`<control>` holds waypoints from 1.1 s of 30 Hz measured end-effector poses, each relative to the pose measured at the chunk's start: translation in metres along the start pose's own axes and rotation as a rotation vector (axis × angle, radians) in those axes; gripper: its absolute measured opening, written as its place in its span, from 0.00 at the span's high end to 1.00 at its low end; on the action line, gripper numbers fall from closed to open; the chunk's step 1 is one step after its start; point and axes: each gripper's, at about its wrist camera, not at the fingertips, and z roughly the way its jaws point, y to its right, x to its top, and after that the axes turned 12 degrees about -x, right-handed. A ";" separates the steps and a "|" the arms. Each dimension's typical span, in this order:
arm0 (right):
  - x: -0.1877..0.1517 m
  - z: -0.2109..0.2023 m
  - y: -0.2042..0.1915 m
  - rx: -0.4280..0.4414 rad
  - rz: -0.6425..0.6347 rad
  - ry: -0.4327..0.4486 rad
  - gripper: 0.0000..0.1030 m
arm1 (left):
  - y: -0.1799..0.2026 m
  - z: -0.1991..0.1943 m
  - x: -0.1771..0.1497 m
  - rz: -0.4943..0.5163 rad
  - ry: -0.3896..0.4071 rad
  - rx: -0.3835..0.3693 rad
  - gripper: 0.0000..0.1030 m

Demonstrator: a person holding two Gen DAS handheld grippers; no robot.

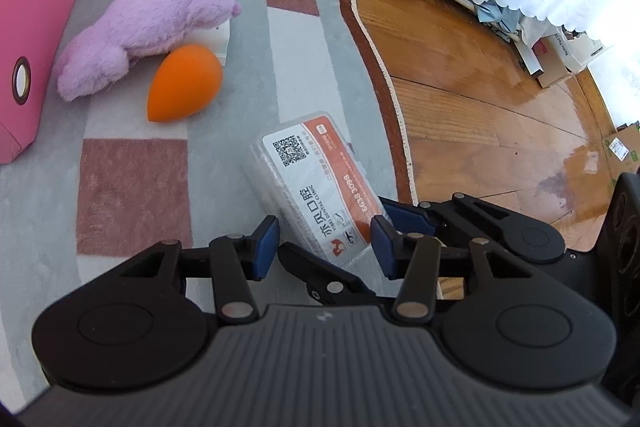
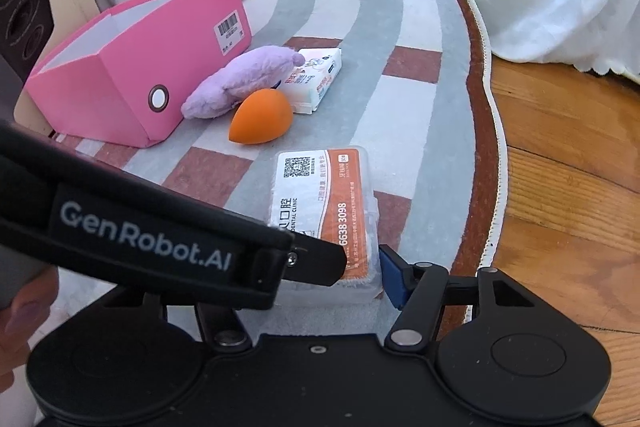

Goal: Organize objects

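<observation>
Sorting barely begun: nothing visible in the pink box (image 2: 132, 75).
Both grippers, left gripper (image 1: 324, 247) and right gripper (image 2: 360, 279), stand apart around the plastic case (image 2: 328, 211); toy (image 2: 240, 83), sponge (image 2: 262, 117) and packet (image 2: 320, 75) lie on the rug (image 2: 400, 107).

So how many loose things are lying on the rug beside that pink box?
4: purple plush against the pink box, orange sponge before it, white packet behind, clear case nearest. Others may be hidden.

A rug (image 2: 400, 107) covers the floor (image 2: 560, 147), which shows at its right. A box (image 2: 120, 75) stands at the back left. Just right of it lies a plush (image 2: 240, 79), partly on a packet (image 2: 320, 75). A sponge (image 2: 262, 117) sits before the plush. Nearest lies a case (image 2: 324, 203).
</observation>
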 end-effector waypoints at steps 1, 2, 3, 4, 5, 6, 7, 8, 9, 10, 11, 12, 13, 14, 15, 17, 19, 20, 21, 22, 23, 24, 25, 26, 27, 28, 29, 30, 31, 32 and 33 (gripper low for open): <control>0.000 -0.001 -0.002 -0.004 -0.004 -0.001 0.36 | -0.001 -0.001 0.000 -0.005 -0.001 -0.001 0.53; 0.000 -0.001 -0.004 -0.009 -0.013 -0.001 0.36 | -0.002 -0.002 0.000 -0.010 -0.005 -0.002 0.53; 0.000 -0.002 -0.006 -0.011 -0.022 0.000 0.36 | -0.003 -0.003 0.000 -0.011 -0.012 -0.004 0.54; 0.000 -0.003 -0.008 -0.012 -0.032 0.000 0.36 | -0.004 -0.004 0.001 -0.013 -0.021 -0.009 0.55; 0.000 -0.003 -0.009 -0.011 -0.043 0.001 0.36 | -0.006 -0.005 0.002 -0.017 -0.032 -0.016 0.56; 0.000 -0.004 -0.010 -0.004 -0.053 0.003 0.36 | -0.009 -0.006 0.004 -0.025 -0.045 -0.025 0.56; -0.001 -0.004 -0.009 0.003 -0.060 0.004 0.36 | -0.012 -0.008 0.005 -0.030 -0.046 -0.030 0.56; -0.001 -0.004 -0.009 0.006 -0.070 0.007 0.36 | -0.014 -0.011 0.006 -0.030 -0.037 -0.023 0.56; -0.002 -0.004 -0.010 0.008 -0.089 0.013 0.36 | -0.016 -0.015 0.008 -0.021 -0.025 -0.006 0.56; -0.002 -0.005 -0.010 0.016 -0.119 0.016 0.36 | -0.017 -0.018 0.010 -0.007 -0.012 0.012 0.56; -0.003 -0.006 -0.010 0.032 -0.152 0.016 0.36 | -0.019 -0.022 0.013 0.008 0.001 0.030 0.54; -0.003 -0.007 -0.010 0.058 -0.193 0.013 0.36 | -0.021 -0.024 0.017 0.023 0.011 0.046 0.52; -0.003 -0.008 -0.010 0.082 -0.237 0.005 0.36 | -0.022 -0.025 0.020 0.035 0.014 0.056 0.52; -0.002 -0.009 -0.009 0.087 -0.265 -0.001 0.36 | -0.023 -0.025 0.024 0.053 0.013 0.061 0.51; -0.002 -0.009 -0.009 0.081 -0.280 -0.006 0.36 | -0.024 -0.023 0.027 0.073 0.011 0.063 0.49; 0.000 -0.009 -0.007 0.042 -0.289 -0.008 0.28 | -0.024 -0.016 0.031 0.098 0.000 0.075 0.47; 0.002 -0.009 -0.003 0.000 -0.282 -0.011 0.22 | -0.024 -0.011 0.031 0.093 -0.006 0.038 0.46; 0.002 -0.009 -0.001 -0.016 -0.272 -0.016 0.22 | -0.024 -0.009 0.030 0.086 -0.013 0.017 0.47; 0.001 -0.009 0.002 -0.029 -0.264 -0.019 0.21 | -0.024 -0.007 0.029 0.080 -0.020 -0.005 0.49; 0.000 -0.009 0.004 -0.046 -0.255 -0.025 0.20 | -0.023 -0.007 0.026 0.078 -0.029 -0.021 0.50; 0.000 -0.009 0.008 -0.068 -0.240 -0.033 0.18 | -0.022 -0.007 0.023 0.074 -0.044 -0.044 0.56; 0.000 -0.007 0.012 -0.081 -0.222 -0.037 0.17 | -0.022 -0.007 0.022 0.057 -0.061 -0.075 0.60; 0.000 -0.007 0.017 -0.096 -0.191 -0.045 0.17 | -0.022 -0.007 0.020 0.044 -0.070 -0.087 0.62; -0.001 -0.006 0.022 -0.100 -0.159 -0.053 0.17 | -0.021 -0.006 0.019 0.035 -0.079 -0.098 0.64; -0.001 -0.006 0.028 -0.086 -0.119 -0.060 0.17 | -0.020 -0.006 0.020 0.032 -0.085 -0.110 0.66; -0.002 -0.007 0.034 -0.052 -0.069 -0.061 0.17 | -0.019 -0.005 0.020 0.029 -0.092 -0.118 0.67; -0.002 -0.007 0.039 -0.005 -0.019 -0.063 0.17 | -0.018 -0.004 0.021 0.025 -0.098 -0.118 0.67; -0.003 -0.008 0.041 0.040 0.018 -0.063 0.17 | -0.016 -0.002 0.022 0.026 -0.099 -0.105 0.66; -0.003 -0.007 0.043 0.082 0.048 -0.061 0.17 | -0.016 0.001 0.024 0.029 -0.093 -0.084 0.63; -0.003 -0.006 0.042 0.105 0.067 -0.060 0.15 | -0.016 0.002 0.026 0.026 -0.077 -0.064 0.55; -0.004 -0.004 0.040 0.105 0.080 -0.061 0.13 | -0.018 0.004 0.028 0.018 -0.066 -0.049 0.49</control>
